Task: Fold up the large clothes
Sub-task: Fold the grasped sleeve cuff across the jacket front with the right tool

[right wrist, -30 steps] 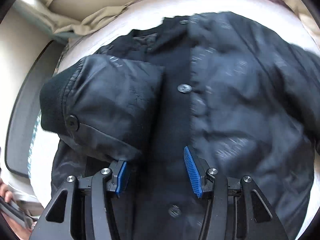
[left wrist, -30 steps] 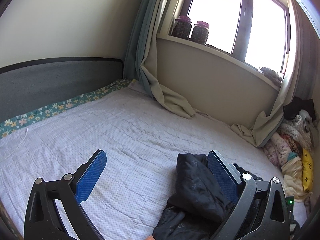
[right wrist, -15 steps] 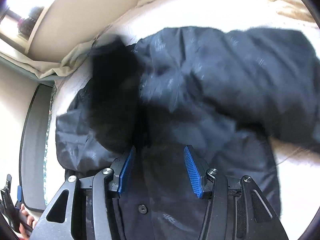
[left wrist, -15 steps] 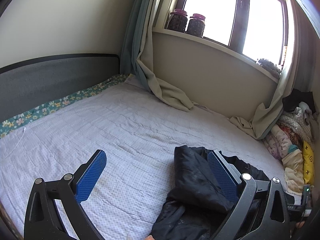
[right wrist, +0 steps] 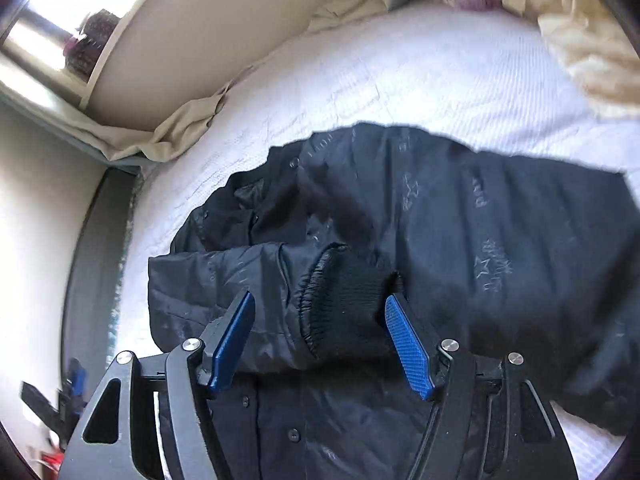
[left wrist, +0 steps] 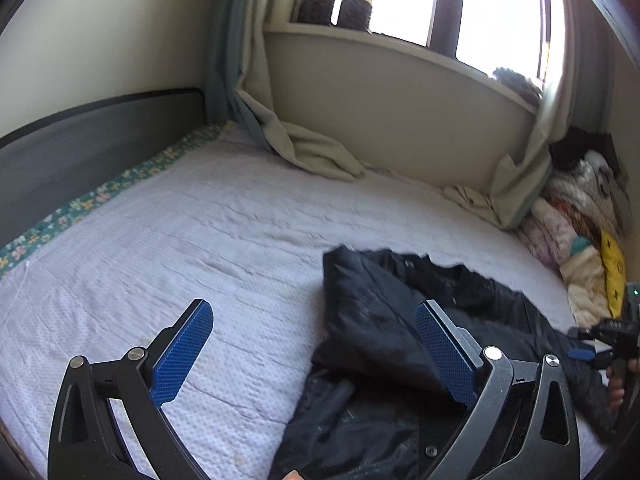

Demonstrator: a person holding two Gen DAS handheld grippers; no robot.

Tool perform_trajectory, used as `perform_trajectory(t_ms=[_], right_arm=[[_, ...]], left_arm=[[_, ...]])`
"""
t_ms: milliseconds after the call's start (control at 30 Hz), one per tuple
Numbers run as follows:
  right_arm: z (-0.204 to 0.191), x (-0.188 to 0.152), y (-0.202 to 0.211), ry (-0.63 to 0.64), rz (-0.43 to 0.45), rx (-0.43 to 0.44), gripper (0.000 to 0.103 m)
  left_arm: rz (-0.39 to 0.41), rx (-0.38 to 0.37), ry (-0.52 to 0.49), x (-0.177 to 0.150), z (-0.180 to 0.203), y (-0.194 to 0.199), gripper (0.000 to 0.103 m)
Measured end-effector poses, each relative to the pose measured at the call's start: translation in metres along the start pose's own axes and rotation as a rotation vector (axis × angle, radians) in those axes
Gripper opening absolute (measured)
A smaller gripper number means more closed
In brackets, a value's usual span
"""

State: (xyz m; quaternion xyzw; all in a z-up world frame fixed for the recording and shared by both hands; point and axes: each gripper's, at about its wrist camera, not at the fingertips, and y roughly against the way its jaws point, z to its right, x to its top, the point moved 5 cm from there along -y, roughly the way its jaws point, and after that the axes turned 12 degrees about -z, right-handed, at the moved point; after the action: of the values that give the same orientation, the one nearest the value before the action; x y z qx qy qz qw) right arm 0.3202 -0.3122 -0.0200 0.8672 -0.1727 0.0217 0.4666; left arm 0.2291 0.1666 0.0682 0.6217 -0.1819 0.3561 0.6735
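A black padded jacket (right wrist: 460, 216) lies spread on the white bed sheet (right wrist: 400, 72), front up, buttons showing. One sleeve is folded across the body, and its ribbed cuff (right wrist: 348, 300) lies between the jaws of my right gripper (right wrist: 320, 336), which is open just above it. In the left wrist view the jacket (left wrist: 384, 320) lies at lower right. My left gripper (left wrist: 316, 348) is wide open and empty, hovering over the jacket's left edge. The right gripper also shows there at the far right edge (left wrist: 608, 344).
A grey headboard (left wrist: 80, 148) runs along the left. Curtains (left wrist: 304, 148) drape onto the bed under the window sill, where two jars (left wrist: 336, 4) stand. A heap of clothes and bedding (left wrist: 576, 216) sits at the bed's right end.
My right gripper has let go of the sleeve, which now lies folded across the jacket body, and has pulled back. My left gripper has swung slightly, showing more of the jacket.
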Motion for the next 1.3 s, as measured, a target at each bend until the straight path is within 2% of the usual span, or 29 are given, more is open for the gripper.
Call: perform_trajectory(t_ms=[100,300,367,433,467,500,567,700,833,900,967,1100,1167,1300], right_arm=[[0.018,-0.002,-0.027,-0.044,-0.078,-0.044,0.067],[0.03,0.004,-0.054,-0.087,-0.154,0.065,0.066],[0.03,0.003,-0.064,-0.087,-0.169,0.086,0.052],[0.026,0.003,-0.072,-0.076,-0.188,0.115,0.019],[0.021,0.003,-0.076,-0.062,-0.194,0.126,0.013],[0.016,0.005,-0.079,-0.048,-0.191,0.135,0.011],[0.006,0.01,-0.082,-0.016,-0.162,0.11,0.01],[-0.016,0.028,-0.081,0.058,-0.086,0.053,0.008],[-0.039,0.046,-0.065,0.126,0.019,0.049,0.007],[-0.046,0.051,-0.059,0.156,0.041,0.032,0.007],[-0.036,0.05,-0.065,0.121,0.003,-0.002,0.007],[-0.004,0.039,-0.094,0.029,-0.131,-0.1,0.007],[0.004,0.035,-0.101,0.012,-0.156,-0.091,0.007],[0.005,0.024,-0.096,-0.027,-0.208,-0.037,0.007]], left_arm=[[-0.041,-0.039,-0.018,0.0,0.009,-0.007,0.103],[-0.135,-0.124,-0.056,0.033,0.04,-0.028,0.103],[-0.173,-0.153,-0.057,0.041,0.045,-0.042,0.103],[-0.195,-0.158,-0.033,0.045,0.041,-0.06,0.102],[-0.195,-0.16,-0.014,0.043,0.038,-0.066,0.102],[-0.207,-0.153,0.009,0.039,0.034,-0.074,0.102],[-0.261,-0.127,0.013,0.032,0.031,-0.089,0.102],[-0.284,-0.097,-0.035,0.027,0.035,-0.107,0.102],[-0.332,-0.081,-0.064,0.015,0.043,-0.129,0.102],[-0.355,-0.067,-0.077,0.009,0.043,-0.139,0.102],[-0.385,-0.04,-0.086,0.001,0.042,-0.152,0.102],[-0.437,0.002,-0.074,-0.009,0.034,-0.172,0.101],[-0.469,0.026,-0.06,-0.015,0.027,-0.182,0.101],[-0.482,0.009,-0.026,-0.016,0.022,-0.183,0.098]])
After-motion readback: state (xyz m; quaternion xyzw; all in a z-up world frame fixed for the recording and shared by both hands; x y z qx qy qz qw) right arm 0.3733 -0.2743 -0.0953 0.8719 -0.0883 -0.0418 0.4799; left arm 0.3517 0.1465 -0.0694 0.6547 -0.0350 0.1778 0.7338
